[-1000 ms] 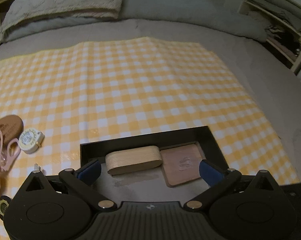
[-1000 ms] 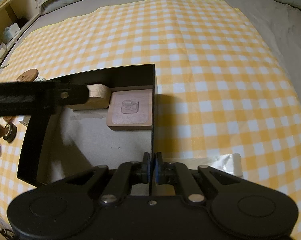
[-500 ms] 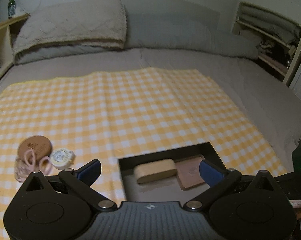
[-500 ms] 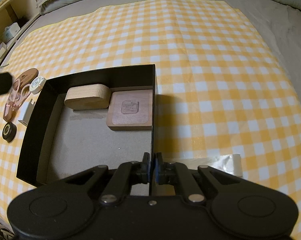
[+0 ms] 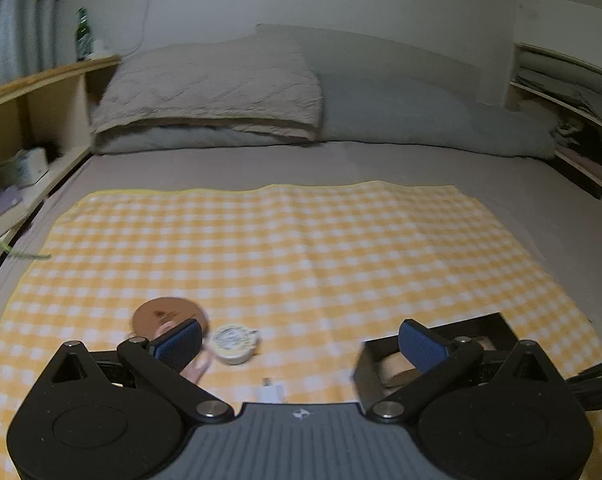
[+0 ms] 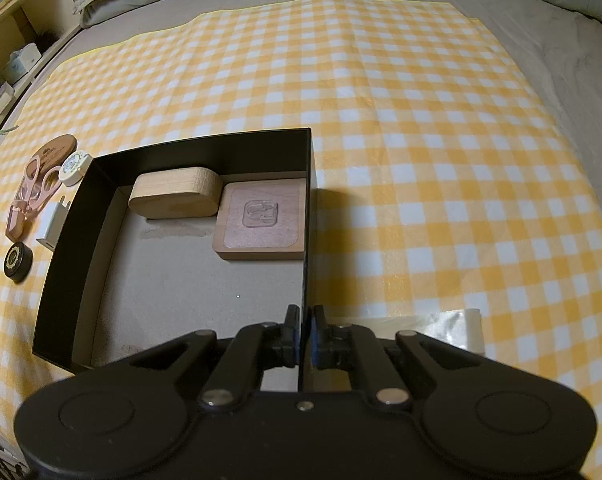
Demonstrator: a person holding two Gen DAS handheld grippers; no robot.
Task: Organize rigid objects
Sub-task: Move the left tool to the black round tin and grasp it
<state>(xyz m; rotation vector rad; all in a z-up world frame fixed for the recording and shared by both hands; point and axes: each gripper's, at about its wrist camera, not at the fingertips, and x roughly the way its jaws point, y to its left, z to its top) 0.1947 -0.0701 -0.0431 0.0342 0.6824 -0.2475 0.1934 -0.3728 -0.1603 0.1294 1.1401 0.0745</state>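
Beside the box (image 6: 81,248), scissors (image 6: 31,196) show fully.

A yellow-and-white checked cloth (image 6: 421,140) is covering the grey bed (image 5: 541,216). The box (image 6: 77,216) is showing black walls and a tan floor, holding a pale wooden block (image 6: 175,196) and a reddish-brown square coaster (image 6: 261,220). Near the cloth's left edge are lying pink scissors (image 6: 33,188), a white plug (image 6: 53,220) and a black puck (image 6: 17,261).

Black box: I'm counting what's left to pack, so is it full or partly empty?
Partly empty. The black box holds only a wooden case and a square wooden tray along its far wall; bare floor elsewhere.
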